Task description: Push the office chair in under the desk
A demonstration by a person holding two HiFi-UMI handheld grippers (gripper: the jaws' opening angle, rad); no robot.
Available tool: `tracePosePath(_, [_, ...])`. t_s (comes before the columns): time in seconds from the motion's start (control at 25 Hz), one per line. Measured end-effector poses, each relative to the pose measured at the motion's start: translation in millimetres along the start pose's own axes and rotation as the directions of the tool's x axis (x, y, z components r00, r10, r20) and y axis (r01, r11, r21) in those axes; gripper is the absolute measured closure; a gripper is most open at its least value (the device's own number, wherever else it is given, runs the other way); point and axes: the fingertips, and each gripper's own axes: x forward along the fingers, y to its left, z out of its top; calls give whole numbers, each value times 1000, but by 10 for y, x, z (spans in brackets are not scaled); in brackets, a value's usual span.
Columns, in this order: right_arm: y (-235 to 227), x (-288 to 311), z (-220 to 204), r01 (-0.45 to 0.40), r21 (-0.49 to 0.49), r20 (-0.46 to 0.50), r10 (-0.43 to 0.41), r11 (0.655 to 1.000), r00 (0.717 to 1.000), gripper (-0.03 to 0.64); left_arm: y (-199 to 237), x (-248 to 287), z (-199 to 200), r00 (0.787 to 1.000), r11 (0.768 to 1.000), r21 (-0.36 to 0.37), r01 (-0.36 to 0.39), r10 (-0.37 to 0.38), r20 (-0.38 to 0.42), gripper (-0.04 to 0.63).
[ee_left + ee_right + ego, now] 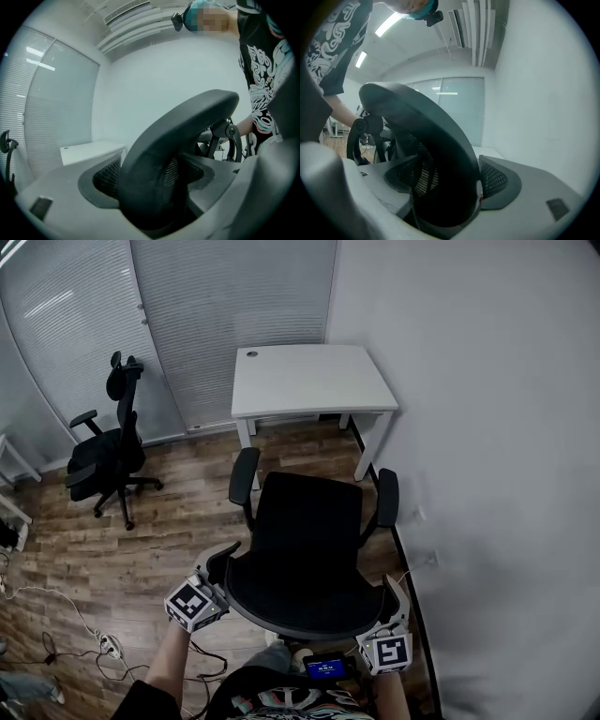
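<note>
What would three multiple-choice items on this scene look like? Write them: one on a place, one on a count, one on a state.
1. Where does the white desk stand?
A. Beyond the nearer office chair, by the wall.
B. Behind the person.
C. Left of the far chair.

2. How many office chairs show in the head view?
A. One.
B. Two.
C. Three.

3. How is the left tool?
A. Open in the air.
B. Shut on the desk.
C. Shut on the chair's backrest rim.

Key:
1 A, the desk lies past the chair's seat, in the corner.
2 B, a second chair stands by the blinds.
3 C, the left gripper view shows its jaws gripping the rim.
</note>
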Motion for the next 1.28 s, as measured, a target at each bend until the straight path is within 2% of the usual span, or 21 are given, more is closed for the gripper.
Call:
tracePosePath(0.24, [-91,143,-42,6,9,-14,-6,1000,1000,250,141,136,-5,1000,1000,8,5,-5,-2,209])
tracePosePath(0.4, [-124,232,1,20,7,-13,-19,1000,1000,252,228,185,33,1000,1000,-20,15,-15,-12,209])
tracePosePath(0.52, [-131,310,-12,26,9,-12,-26,1000,1000,250,334,212,32,1000,1000,2,22,-22,-3,209])
tracePosePath(1.04, [-173,514,42,39,12,-24,-38,999,999,250,560,318,75,999,999,-1,44,-44,-8,209])
tracePosePath(1.28, [-247,696,120,40,15,-22,-40,999,999,252,730,393,135,999,999,-24,45,-45,-17,209])
